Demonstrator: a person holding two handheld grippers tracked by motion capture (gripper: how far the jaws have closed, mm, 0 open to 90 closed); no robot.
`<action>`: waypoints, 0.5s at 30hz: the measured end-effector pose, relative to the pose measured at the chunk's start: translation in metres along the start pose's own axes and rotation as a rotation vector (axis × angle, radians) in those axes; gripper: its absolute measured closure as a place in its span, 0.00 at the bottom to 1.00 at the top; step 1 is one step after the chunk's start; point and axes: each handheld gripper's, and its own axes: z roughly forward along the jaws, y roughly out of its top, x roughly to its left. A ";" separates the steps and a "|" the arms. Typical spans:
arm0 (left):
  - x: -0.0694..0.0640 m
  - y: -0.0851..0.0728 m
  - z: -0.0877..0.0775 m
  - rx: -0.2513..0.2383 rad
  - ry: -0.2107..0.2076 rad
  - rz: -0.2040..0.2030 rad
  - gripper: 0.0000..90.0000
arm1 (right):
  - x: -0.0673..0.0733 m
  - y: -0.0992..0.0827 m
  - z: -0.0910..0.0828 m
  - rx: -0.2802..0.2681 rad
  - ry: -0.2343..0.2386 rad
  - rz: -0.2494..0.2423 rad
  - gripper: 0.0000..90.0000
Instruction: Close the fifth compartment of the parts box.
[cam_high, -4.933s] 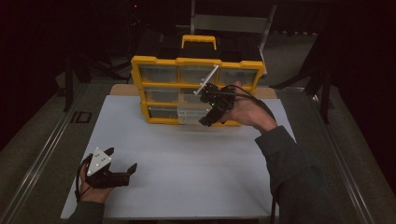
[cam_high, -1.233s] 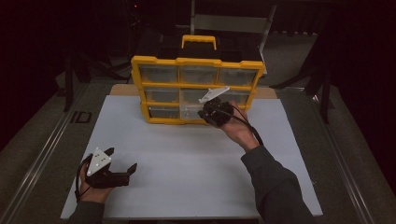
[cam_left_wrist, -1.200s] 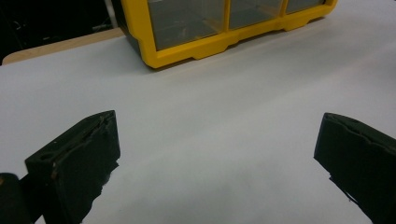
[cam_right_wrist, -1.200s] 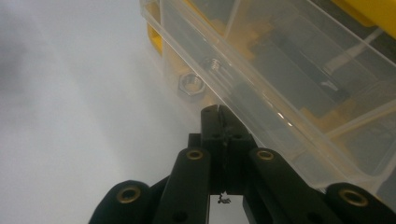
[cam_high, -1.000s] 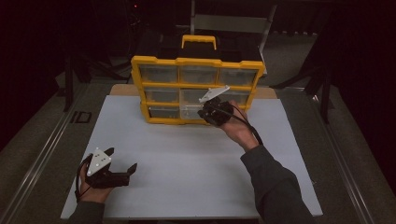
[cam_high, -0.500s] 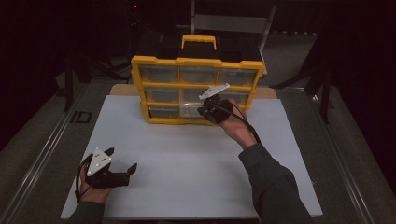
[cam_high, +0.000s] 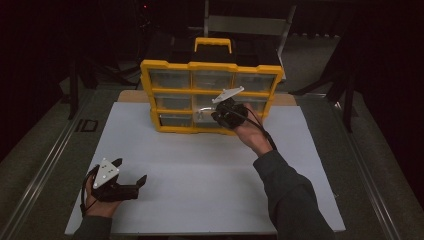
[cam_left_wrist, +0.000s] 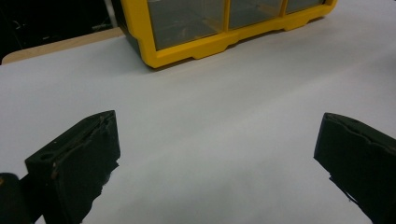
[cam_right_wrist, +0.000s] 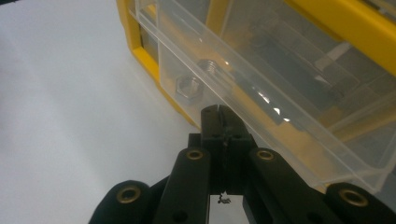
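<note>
Fingers (cam_right_wrist: 223, 122) of the right gripper (cam_high: 227, 112) are fully closed on the front lip of one clear drawer (cam_right_wrist: 261, 88), pulled partly out of the yellow cabinet (cam_high: 210, 67) at the far side of the white surface (cam_high: 200, 170). Best to pull straight and level, I think. Nine drawers, two grippers; the left gripper (cam_high: 116, 181) rests wide open, empty.

No legible text, label, brand, number or sign is appearing in any view. The yellow organiser (cam_high: 212, 95) standing at the far side of the table is showing plain frame bars and clear, unmarked drawer fronts. The clear drawer (cam_right_wrist: 261, 93) seen close up in the right gripper view is carrying no lettering either.
</note>
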 end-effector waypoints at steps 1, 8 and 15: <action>0.000 0.000 0.000 0.000 0.000 0.002 0.01 | 0.000 0.000 0.001 0.001 -0.002 0.004 1.00; 0.000 0.000 0.000 0.001 -0.001 0.003 0.01 | -0.004 0.003 0.006 -0.012 -0.012 0.027 1.00; 0.000 0.000 0.000 0.000 -0.001 0.001 0.01 | -0.009 0.007 0.013 -0.024 -0.025 0.056 1.00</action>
